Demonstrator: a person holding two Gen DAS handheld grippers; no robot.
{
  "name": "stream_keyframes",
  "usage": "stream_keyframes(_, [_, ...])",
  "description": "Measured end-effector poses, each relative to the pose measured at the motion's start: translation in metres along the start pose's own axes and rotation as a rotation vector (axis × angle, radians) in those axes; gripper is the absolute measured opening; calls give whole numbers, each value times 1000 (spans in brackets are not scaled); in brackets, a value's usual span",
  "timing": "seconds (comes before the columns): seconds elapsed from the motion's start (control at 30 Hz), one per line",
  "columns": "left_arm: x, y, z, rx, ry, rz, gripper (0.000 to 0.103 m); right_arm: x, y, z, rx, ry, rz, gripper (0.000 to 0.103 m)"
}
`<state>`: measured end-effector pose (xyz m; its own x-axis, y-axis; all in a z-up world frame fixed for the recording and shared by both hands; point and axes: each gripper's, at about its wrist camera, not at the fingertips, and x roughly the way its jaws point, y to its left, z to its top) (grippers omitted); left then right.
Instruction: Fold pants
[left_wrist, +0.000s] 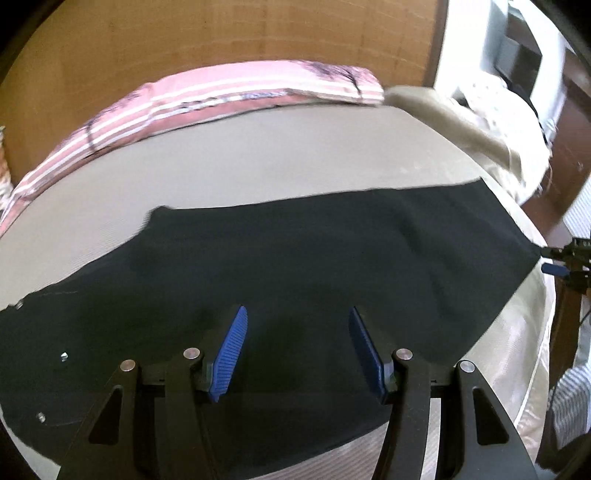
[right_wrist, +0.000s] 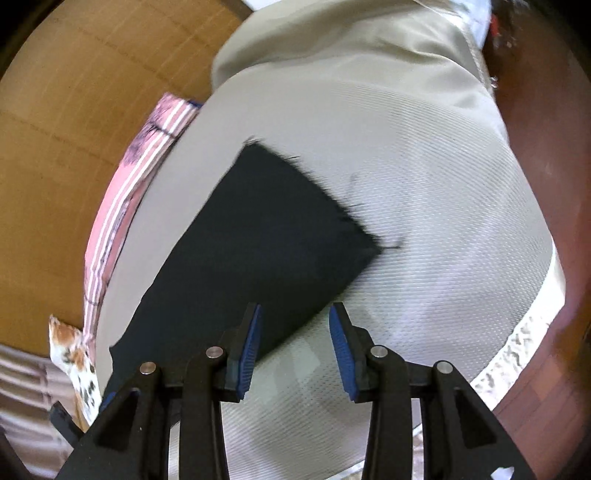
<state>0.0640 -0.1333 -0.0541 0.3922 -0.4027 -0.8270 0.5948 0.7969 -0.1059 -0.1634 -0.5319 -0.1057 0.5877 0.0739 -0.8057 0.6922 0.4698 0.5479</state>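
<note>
Black pants (left_wrist: 295, 266) lie flat across a beige mattress (left_wrist: 280, 162). My left gripper (left_wrist: 297, 314) is open and empty, hovering over the near middle of the pants. In the right wrist view the frayed leg end of the pants (right_wrist: 273, 229) lies on the mattress (right_wrist: 424, 206). My right gripper (right_wrist: 295, 314) is open and empty, just above the near edge of the leg. The right gripper also shows at the far right edge of the left wrist view (left_wrist: 565, 258), beside the leg end.
A pink striped pillow (left_wrist: 207, 99) lies along the far edge against a wooden headboard (left_wrist: 221, 33). A beige blanket (left_wrist: 465, 122) is bunched at the far right corner. The mattress edge (right_wrist: 524, 332) drops to a reddish wooden floor (right_wrist: 546, 155).
</note>
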Motion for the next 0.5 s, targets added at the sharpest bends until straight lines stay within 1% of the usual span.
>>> stream_keyframes(0.13, [14,-25,5,26,23,-31,58,6,-14,3,23,1,11,36])
stream_keyframes(0.23, [24,-43,8,63,34,-32,58,9,-15,9,33,-30,39,36])
stream_keyframes(0.33, [35,-61,8,112,55,-34,58,13,-11,16,32,-39,66,35])
stream_keyframes(0.4, [41,-70,6,139,59,-30,58,15,-9,19,25,-41,69,30])
stream_keyframes(0.47, [48,-76,3,165,75,-24,58,19,-12,22,34,-41,78,21])
stream_keyframes(0.5, [51,-78,1,171,81,-23,58,21,-14,23,39,-41,82,20])
